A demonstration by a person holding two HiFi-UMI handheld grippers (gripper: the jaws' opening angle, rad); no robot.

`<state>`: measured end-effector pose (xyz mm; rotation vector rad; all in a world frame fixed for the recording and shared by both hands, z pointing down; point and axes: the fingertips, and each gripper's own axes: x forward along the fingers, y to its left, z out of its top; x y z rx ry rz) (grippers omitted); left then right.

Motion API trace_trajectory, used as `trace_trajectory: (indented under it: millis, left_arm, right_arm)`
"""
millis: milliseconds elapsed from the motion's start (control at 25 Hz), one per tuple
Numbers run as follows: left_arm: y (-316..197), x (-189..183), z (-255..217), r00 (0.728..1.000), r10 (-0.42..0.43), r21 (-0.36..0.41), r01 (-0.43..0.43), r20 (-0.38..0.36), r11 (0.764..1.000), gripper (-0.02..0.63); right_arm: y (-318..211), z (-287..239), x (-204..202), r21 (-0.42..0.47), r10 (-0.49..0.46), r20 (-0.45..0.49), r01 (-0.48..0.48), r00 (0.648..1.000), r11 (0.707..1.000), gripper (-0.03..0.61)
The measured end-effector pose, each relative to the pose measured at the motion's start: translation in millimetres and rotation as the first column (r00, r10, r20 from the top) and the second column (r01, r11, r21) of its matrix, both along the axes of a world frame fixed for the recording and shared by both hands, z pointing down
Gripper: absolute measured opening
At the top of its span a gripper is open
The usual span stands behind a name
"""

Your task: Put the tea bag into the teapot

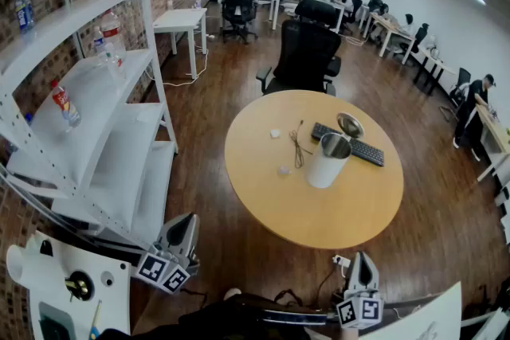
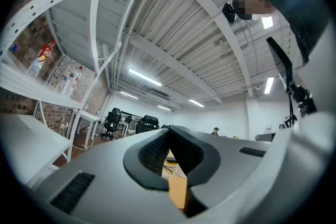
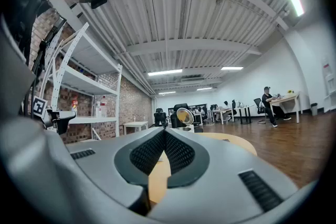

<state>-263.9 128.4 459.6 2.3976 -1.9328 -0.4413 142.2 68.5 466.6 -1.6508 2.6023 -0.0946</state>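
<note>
Both tools are closed and hold nothing: the left gripper (image 1: 185, 220) has its jaws pressed together, and the right gripper (image 1: 362, 260) has the same. They hang before the near edge of the round table (image 1: 263, 203), well apart from everything on it. The white teapot (image 1: 327, 162) stands upright on the table with its lid (image 1: 350, 124) tipped open, just beside a black keyboard (image 1: 347, 143). One small white piece (image 1: 284, 170) lies near the teapot's left side, and a second white piece (image 1: 275, 134) lies farther back. Both are too small to tell which is the tea bag.
</note>
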Motion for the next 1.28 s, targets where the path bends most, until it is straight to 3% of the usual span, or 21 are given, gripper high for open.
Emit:
trace_trajectory:
  millis: [120,280,560,680,840,1280]
  left_arm:
    - [-9,-8,2,1.0,0.025,-0.004,-0.025,-0.006,1.0,0.0]
    - [-17,-14,5,0.998,0.064,-0.011,-0.064,-0.001,0.998,0.0]
    - [-38,-17,10,0.996,0.083,-0.029,-0.083,-0.013,0.996,0.0]
    - [-54,-12,10,0.997,0.078,-0.031,-0.078,0.0,0.996,0.0]
    - [-77,1,4,0.998,0.057,-0.025,-0.057,0.01,0.998,0.0]
    - [-157,55,-17,0.998,-0.014,0.002,0.014,0.059,1.0,0.0]
  right_arm:
    - [-3,-6,-12,0.001,0.012,0.026,-0.012,1.0,1.0,0.009]
    - [0,7,-7,-0.026,0.039,0.137,-0.036,0.99,0.999,0.009]
    - [-8,-3,-7,-0.028,0.089,0.099,-0.087,0.991,0.996,0.009]
    - [-22,12,5,-0.044,0.077,0.161,-0.071,0.984,0.997,0.009]
    - [-54,9,20,-0.041,0.071,0.227,-0.063,0.971,0.997,0.009]
    - [-173,-7,40,0.018,-0.072,0.164,0.07,0.984,0.997,0.009]
